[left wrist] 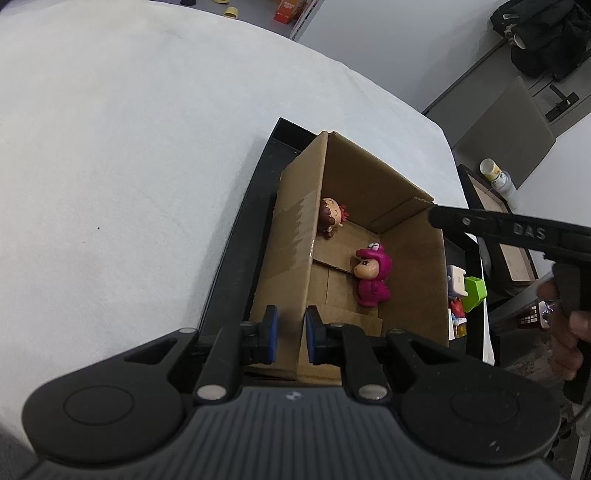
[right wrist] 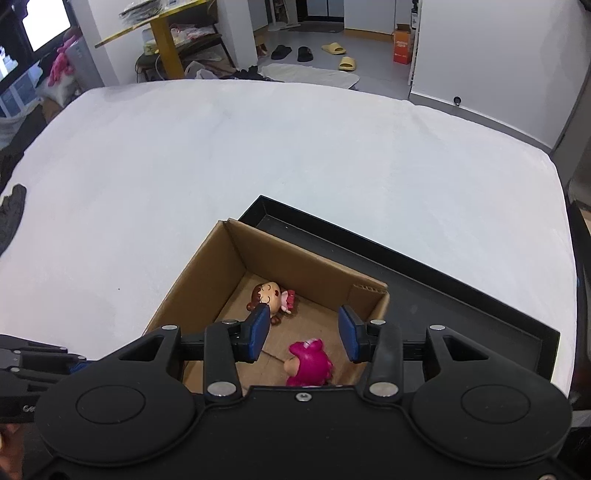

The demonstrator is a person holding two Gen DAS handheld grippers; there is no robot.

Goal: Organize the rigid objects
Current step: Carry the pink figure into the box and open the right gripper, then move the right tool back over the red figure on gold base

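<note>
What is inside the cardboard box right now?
Inside the cardboard box lie two toy figures: a brown-haired doll near the far corner and a pink figure closer in. The near part of the floor is hidden behind the gripper bodies, so anything there cannot be seen.

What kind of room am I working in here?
Probably a lived-in home room, not a lab: slippers lie on the floor beyond the white-covered table, beside a floor mat and a cluttered yellow desk.
</note>
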